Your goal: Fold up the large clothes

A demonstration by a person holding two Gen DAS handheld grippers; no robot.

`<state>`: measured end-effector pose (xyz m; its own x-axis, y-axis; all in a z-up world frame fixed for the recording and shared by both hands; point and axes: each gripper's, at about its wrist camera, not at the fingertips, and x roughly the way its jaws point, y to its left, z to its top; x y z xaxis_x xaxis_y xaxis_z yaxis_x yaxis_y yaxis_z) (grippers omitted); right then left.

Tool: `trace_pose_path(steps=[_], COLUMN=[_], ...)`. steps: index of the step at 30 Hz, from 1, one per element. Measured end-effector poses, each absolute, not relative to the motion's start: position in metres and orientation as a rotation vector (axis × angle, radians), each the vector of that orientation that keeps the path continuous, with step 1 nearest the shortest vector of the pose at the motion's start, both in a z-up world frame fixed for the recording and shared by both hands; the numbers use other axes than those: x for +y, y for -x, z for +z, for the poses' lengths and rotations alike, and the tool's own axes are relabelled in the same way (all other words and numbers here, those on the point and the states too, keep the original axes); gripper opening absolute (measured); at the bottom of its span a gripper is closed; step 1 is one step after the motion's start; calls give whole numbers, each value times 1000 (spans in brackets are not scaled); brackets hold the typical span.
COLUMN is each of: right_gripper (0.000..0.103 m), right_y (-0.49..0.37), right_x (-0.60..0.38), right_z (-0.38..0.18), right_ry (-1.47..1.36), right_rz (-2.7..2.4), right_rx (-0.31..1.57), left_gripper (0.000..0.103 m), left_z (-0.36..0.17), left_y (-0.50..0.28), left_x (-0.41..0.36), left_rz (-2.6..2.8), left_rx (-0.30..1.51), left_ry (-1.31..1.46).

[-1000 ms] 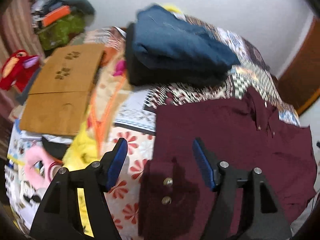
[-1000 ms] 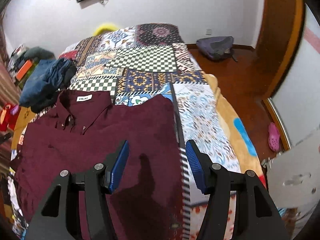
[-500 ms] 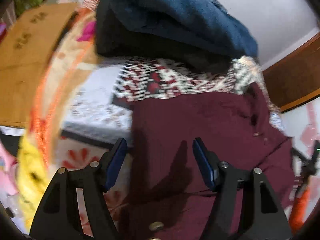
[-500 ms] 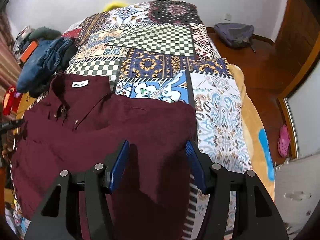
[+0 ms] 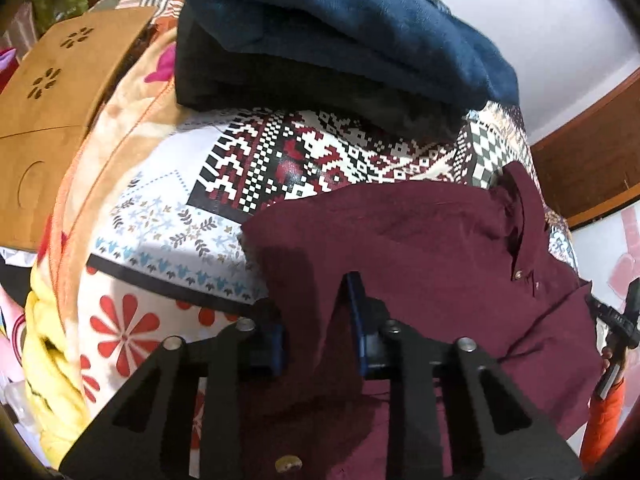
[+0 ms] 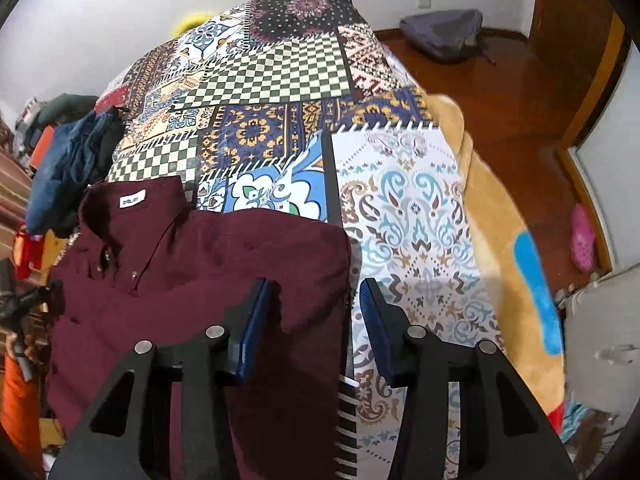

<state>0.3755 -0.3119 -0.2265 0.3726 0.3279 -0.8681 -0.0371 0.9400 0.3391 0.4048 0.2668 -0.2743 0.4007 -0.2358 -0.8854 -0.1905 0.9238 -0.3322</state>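
Right, nearest first: the left claw [image 5: 320, 320] has dropped onto the near left edge of the maroon shirt [image 5: 420, 264] and its jaws are closing, w/ a ridge of cloth bunched between the blue pads; they look to be pinching it already. A sec ago those jaws stood wide above the cuff buttons, so the grab has begun. The right claw [image 6: 312, 320] has slid lower too, now straddling the shirt's right edge; its jaws are closing as well, but the pads still stand clear of the cloth, so nothing's held on that side yet. To me that means both sides are being taken up for the first fold, left ahead of right.

The shirt lies flat, front up, on the patchwork bedspread [image 6: 280, 72], collar [image 6: 132, 204] at the far end, white label showing.

Further back, a stack of folded blue and dark clothes [image 5: 340, 40] sits beyond the shirt's left shoulder, near but apart. A brown cardboard box [image 5: 52, 120] lies off to the left. The bedspread past the collar is bare, so I reckon a fold toward it is unobstructed; the stack may crowd a leftward one.
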Motion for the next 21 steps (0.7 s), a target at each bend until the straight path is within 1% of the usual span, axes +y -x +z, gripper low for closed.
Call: trace_pose_path(steps=[4,6,7,8,11,12,15,21], right_gripper=[43,41,35,24,9,7,6,5], right_y=[-378,-381,-383,-385,-383,-378,-360,-352], right_x=[-305,-295,-289,-284,-280,-282,-284,-280], right_z=[-231,-231,-232,-232,-217,-208,-165,-104], right_ry=[-291,-275,-250,-234,-214,-214,-226,-174], right_rz=[269,289,289,295,293,299,352,369], right_rx=[1180,1172,1166,1166,1114,1083,942,816], left_gripper=[20,16,15,14,13,12,11,11], left_z=[-269,-266,-262,-259,-239,-228,-190,-122], left_y=[-401,-402,-402,-400,-395,-391,-378,-375], left_x=[268,262,257,254,233,223,198,161], left_rz=[-4,20,36,46,76,79,46,-25], left_rx=[1159,1156,1150,1144,1110,1090,1010,894], left_ry=[437,407,377,352,229,174,89,44])
